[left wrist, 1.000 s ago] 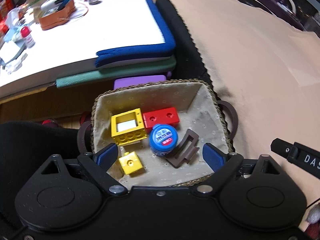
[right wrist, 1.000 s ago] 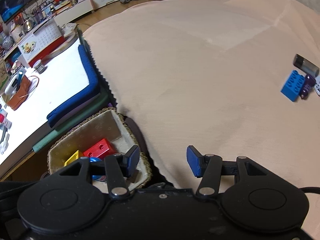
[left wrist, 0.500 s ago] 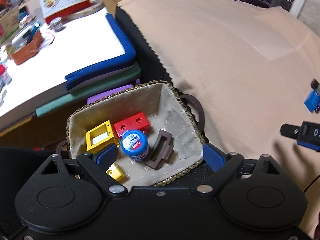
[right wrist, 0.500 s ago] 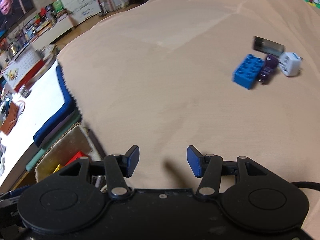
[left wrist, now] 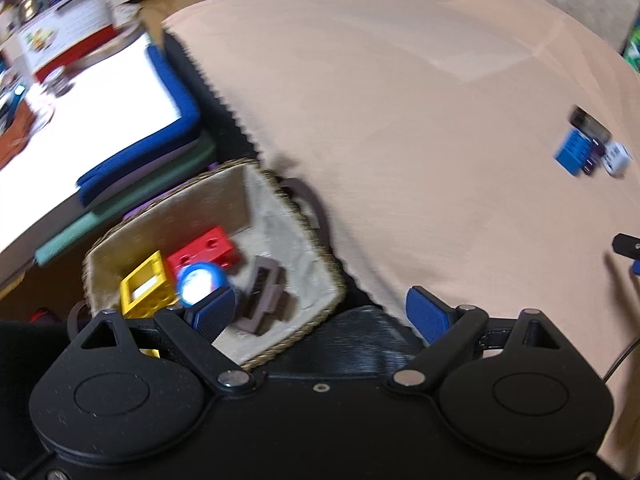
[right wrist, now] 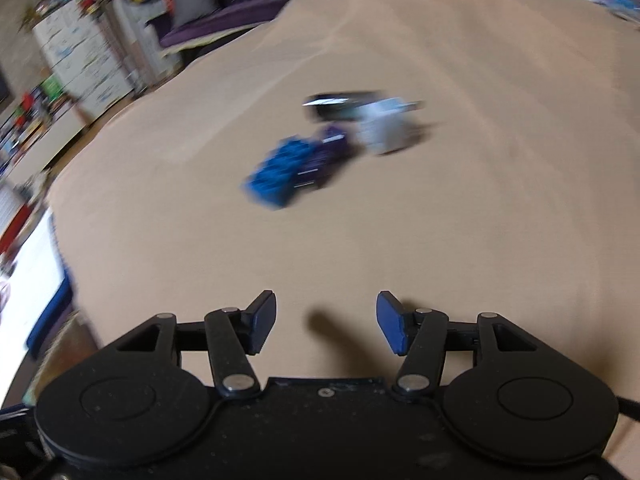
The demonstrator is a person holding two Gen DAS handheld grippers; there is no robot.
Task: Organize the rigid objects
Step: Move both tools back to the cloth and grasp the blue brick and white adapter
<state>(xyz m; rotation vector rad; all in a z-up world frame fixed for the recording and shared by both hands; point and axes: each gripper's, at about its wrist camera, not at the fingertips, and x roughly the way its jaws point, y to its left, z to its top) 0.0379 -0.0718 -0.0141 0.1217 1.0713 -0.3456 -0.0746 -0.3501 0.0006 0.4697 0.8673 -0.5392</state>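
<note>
Ahead of right gripper point(right wrist: 326, 322), fingers spread and empty: blurred blue studded plastic brick point(right wrist: 280, 174) on peach cloth point(right wrist: 480, 200). Left gripper point(left wrist: 320, 312) likewise spread, beside lined woven basket point(left wrist: 320, 256).

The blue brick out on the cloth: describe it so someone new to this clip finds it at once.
On the wide peach cloth, ahead of the open right gripper, lies one small cluster of loose items. The blue brick is at its near-left end, right beside a dark purple piece. It alone is bright blue with a studded top; the white block sits farther right.
</note>
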